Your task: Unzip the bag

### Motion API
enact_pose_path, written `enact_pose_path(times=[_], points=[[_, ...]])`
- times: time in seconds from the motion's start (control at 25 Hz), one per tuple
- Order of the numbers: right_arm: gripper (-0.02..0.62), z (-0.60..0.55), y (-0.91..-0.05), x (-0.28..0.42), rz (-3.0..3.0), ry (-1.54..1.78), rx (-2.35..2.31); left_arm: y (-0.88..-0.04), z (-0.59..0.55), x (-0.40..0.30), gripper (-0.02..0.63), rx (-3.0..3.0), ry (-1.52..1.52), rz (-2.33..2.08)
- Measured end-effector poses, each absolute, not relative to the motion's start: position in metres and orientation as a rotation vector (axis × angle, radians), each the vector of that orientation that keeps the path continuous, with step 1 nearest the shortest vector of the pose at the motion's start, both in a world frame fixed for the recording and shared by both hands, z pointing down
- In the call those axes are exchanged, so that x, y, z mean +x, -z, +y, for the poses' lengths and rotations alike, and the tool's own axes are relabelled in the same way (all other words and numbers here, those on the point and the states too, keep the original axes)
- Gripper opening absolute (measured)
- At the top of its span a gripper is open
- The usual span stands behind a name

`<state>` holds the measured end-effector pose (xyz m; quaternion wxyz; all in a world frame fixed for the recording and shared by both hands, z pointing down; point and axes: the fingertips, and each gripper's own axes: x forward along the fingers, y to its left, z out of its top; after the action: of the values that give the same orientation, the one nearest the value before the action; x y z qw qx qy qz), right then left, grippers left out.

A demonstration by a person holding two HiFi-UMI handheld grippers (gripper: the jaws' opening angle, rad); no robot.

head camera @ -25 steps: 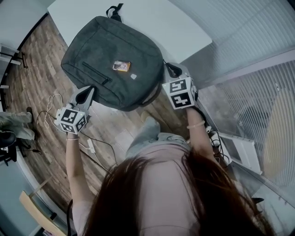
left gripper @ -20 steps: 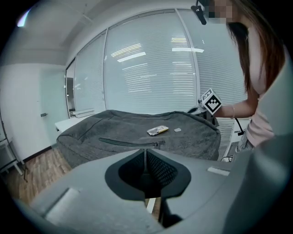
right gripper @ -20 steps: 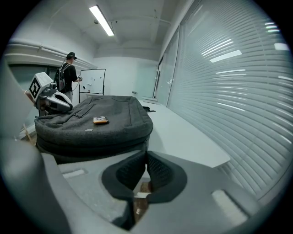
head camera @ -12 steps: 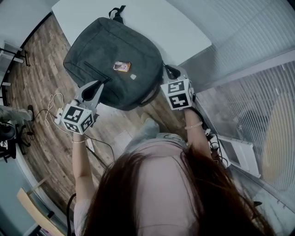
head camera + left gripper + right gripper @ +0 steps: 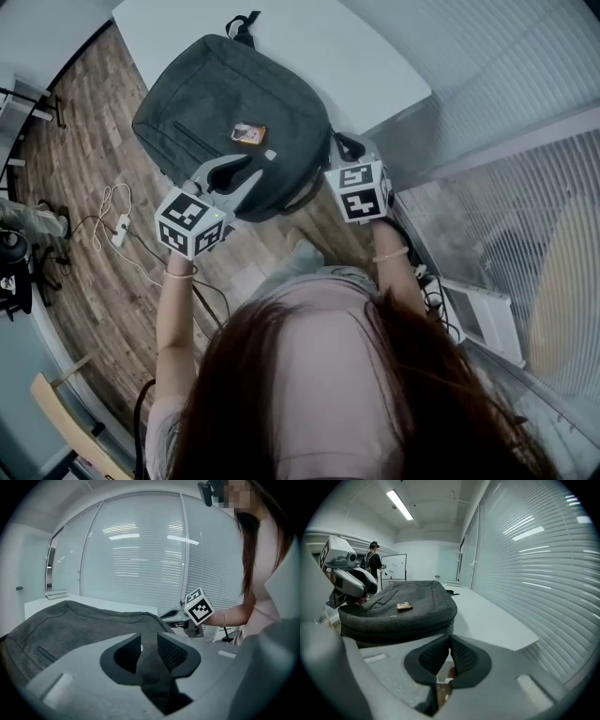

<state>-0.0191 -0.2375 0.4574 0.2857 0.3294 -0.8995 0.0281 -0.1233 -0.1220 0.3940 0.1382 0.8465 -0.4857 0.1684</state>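
Head view, near to far: person's dark hair fills the bottom and both bare forearms reach forward. Left gripper sits over the near left part of the backpack. In the left gripper view its jaws stand apart and are opening; grey bag fabric shows through the gap and the pads are not pressing on it. Right gripper is at the bag's near right corner. In the right gripper view its jaws are together at the tips, right against the bag's side seam. A thin dark tab runs from the seam down to the tips; can't tell if it's pinched. Backpack is dark grey felt-like fabric, lying flat, front panel up, on a white table. Its near end hangs past the table edge over the wood floor. Front panel has a slanted pocket zip, a small orange-tan patch and a tiny white tag just beside the patch. Black carry handle is at the far end. Side band looks closed, no gap visible from the right gripper view. White cables and a power strip lie on the floor to the left. Slatted blinds run along the right. Far back in the right gripper view, a person stands by a whiteboard.
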Motion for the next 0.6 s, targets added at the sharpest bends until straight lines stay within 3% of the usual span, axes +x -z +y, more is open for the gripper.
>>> enact_pose_path(times=[0.6], points=[[0.014,-0.236,-0.454,-0.018,-2.383,-0.050,0.855,-0.408,-0.138,-0.058,0.135,2.375,-0.577,-1.203]])
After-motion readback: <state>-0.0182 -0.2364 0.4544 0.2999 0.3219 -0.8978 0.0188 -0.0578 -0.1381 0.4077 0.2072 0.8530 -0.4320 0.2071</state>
